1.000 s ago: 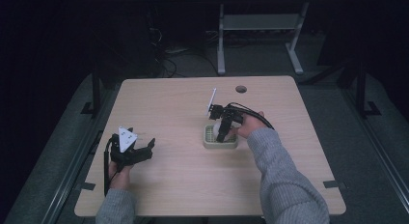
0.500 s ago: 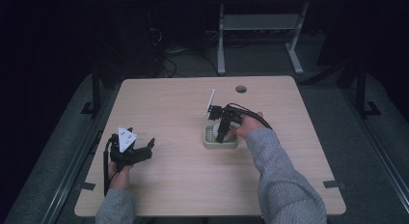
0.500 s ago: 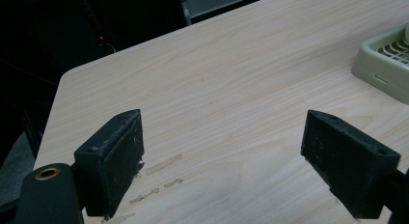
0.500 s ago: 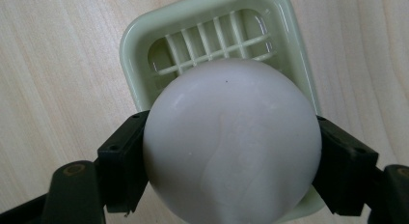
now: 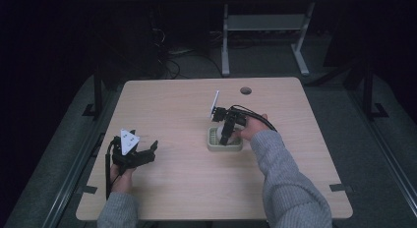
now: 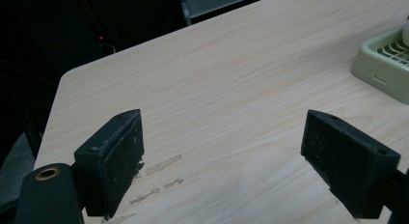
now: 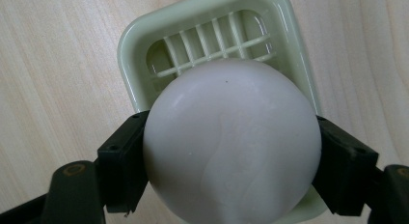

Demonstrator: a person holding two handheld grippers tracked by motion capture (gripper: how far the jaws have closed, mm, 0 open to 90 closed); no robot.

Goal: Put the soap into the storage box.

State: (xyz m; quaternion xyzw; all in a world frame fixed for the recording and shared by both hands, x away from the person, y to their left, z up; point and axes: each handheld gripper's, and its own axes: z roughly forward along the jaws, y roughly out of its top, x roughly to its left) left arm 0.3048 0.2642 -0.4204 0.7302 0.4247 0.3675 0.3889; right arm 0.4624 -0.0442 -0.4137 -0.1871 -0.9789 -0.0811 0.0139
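Two black jaws of our right gripper (image 7: 231, 161) pinch the white ball (image 7: 231, 142) across its widest part, one pad on each side, and the ball sits directly over the pale green basket (image 7: 140, 55), whose slatted floor shows at about twelve o'clock above the ball in the right gripper view. In the high view the right gripper (image 5: 224, 138) points down into that basket (image 5: 211, 146) near the middle of the counter (image 5: 172, 105), at roughly three o'clock from our left gripper (image 5: 150, 150). We judge the step in hand to be either setting the ball into the basket or lifting it out (we cannot tell whether the ball touches the slats, as it hides the floor beneath it). Either way, we should keep the grip level on the ball's equator, since a smooth round thing will squirt out if the pads creep above or below it, and move straight up or down so the jaws clear the basket's rim. Our left gripper (image 6: 222, 151) rests with its jaws spread wide over bare wood, holding nothing; it could steady the light basket (image 6: 386, 64), seen at two o'clock in its own view, should it slide.
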